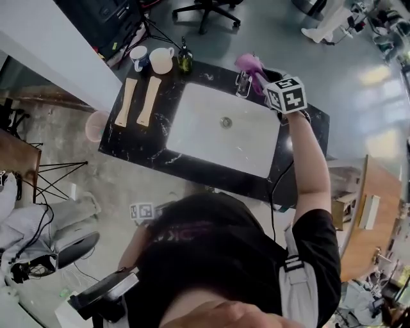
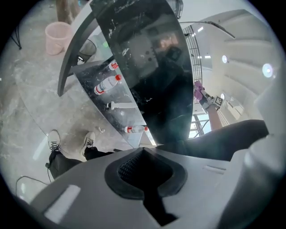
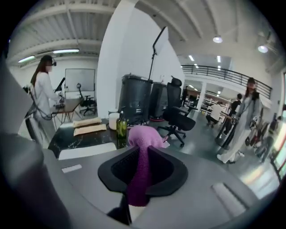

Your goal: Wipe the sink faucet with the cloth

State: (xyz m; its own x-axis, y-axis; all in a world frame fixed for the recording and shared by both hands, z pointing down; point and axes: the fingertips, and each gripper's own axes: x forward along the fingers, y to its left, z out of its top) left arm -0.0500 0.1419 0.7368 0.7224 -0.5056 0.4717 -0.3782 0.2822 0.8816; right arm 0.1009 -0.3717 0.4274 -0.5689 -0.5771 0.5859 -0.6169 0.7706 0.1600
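Note:
From the head view, the chrome faucet (image 1: 243, 82) stands at the far rim of the white sink (image 1: 192, 128), set in a black marble counter (image 1: 128, 138). My right gripper (image 1: 259, 78) hovers just right of the faucet, shut on a purple cloth (image 1: 246, 62) that bunches beyond its tips. In the right gripper view the cloth (image 3: 142, 152) runs up between the pads of that gripper (image 3: 142, 179). My left gripper (image 2: 143, 165) hangs low beside the counter's front, jaws together with nothing in them; the head view shows only its marker cube (image 1: 142, 210).
A green bottle (image 1: 184, 61), two cups (image 1: 139, 56) and two folded beige towels (image 1: 127, 101) sit on the counter's left part. A pink bin (image 1: 96, 125) stands on the floor at left, and an office chair (image 1: 205, 9) lies beyond the counter. People stand in the background.

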